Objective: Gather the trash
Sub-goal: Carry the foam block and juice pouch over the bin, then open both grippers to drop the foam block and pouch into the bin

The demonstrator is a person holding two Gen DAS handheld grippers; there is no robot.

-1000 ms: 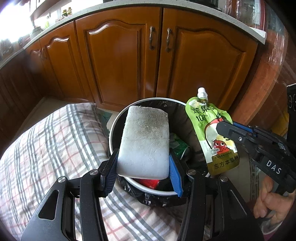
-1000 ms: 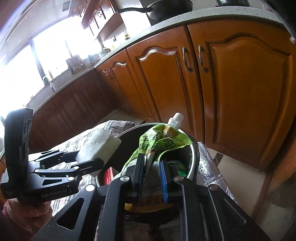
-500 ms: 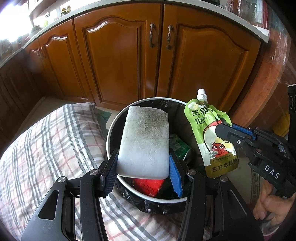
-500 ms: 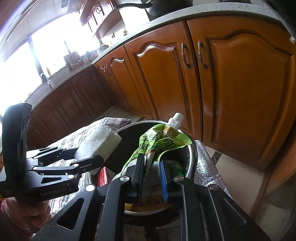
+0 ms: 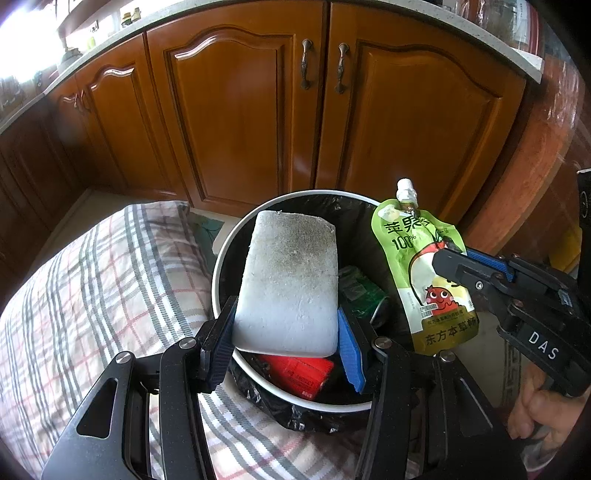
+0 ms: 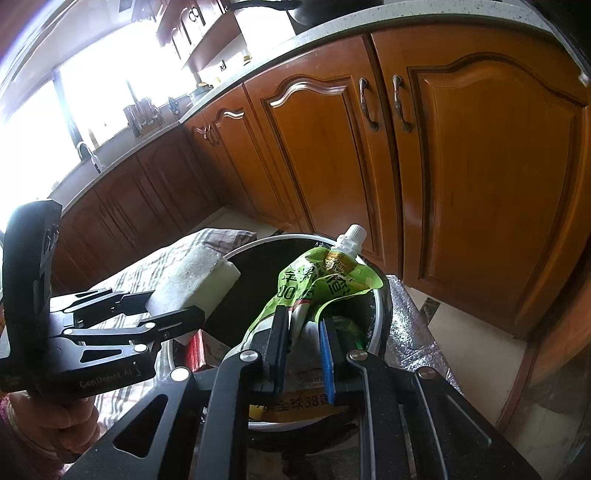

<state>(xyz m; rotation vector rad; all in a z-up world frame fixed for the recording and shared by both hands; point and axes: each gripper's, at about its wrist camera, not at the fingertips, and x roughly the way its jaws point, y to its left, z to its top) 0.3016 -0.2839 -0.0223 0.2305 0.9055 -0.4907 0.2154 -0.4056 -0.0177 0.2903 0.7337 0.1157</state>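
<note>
Since a second ago both grippers have shifted only slightly; the bin now sits a little nearer in the left view and each load stays clamped.

Brown wooden kitchen cabinets (image 5: 240,122) with arched door panels and metal pull handles fill the background, under a pale speckled counter (image 6: 369,26). Bright window at far left in the right wrist view.

Grey-and-red plaid cloth (image 5: 92,295) covers a surface left of the bin, its edge running right up to the bin's rim.

Round white-rimmed trash bin (image 5: 221,266) lined with a black plastic bag, standing just in front of the cabinets. Inside: a red packet (image 5: 295,371) low at the near side, a dark green wrapper (image 5: 356,293) further right.

Left gripper (image 5: 286,345): jaws clamped on the near end of a grey-white rectangular sponge block (image 5: 291,280), speckled darker toward its far end. Block held above the bin mouth, tilted up and away.

Right gripper (image 6: 304,354): jaws closed on the lower half of a green spouted juice pouch (image 6: 325,284), white cap uppermost. The pouch crumples between the pads. Seen from the left wrist, the pouch (image 5: 424,273) hangs at the bin's right rim, partly over the opening.

Person's hand (image 5: 539,410) visible at the right gripper handle.
</note>
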